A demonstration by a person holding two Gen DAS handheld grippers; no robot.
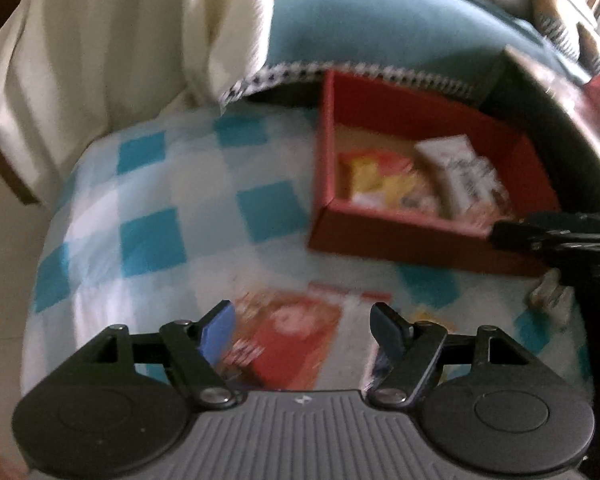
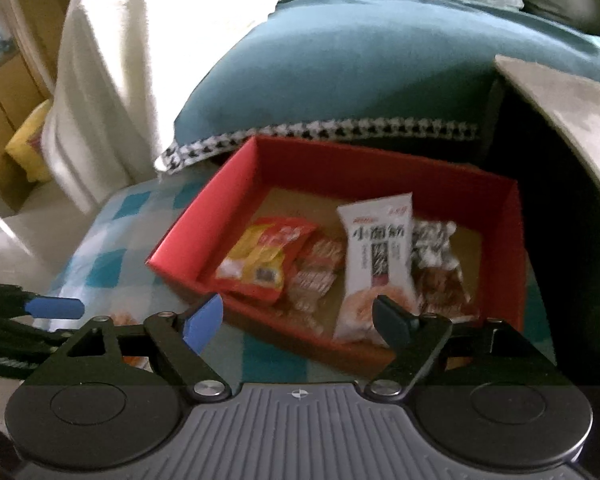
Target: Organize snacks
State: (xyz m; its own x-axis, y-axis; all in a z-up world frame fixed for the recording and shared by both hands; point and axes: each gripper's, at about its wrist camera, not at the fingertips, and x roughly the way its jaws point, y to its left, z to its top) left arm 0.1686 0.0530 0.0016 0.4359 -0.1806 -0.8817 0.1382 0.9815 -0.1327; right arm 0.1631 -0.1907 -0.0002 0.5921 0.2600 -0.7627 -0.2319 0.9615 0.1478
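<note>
A red cardboard box (image 2: 204, 220) sits on a blue-and-white checked cloth (image 1: 152, 200) and holds several snack packets: a white packet (image 2: 376, 264), a red-and-yellow one (image 2: 260, 260) and darker ones. The box also shows in the left wrist view (image 1: 364, 236). My left gripper (image 1: 304, 328) is open just above a red-and-orange snack packet (image 1: 296, 336) lying on the cloth, its fingers either side of it. My right gripper (image 2: 300, 316) is open and empty at the box's near wall. The left gripper's blue fingertip (image 2: 56, 308) shows at the left of the right wrist view.
A teal cushion with a houndstooth trim (image 2: 360, 72) lies behind the box. A cream fabric (image 1: 120, 40) hangs at the back left. A dark table edge (image 2: 560, 120) stands at the right. Another small packet (image 1: 552, 288) lies near the box's right corner.
</note>
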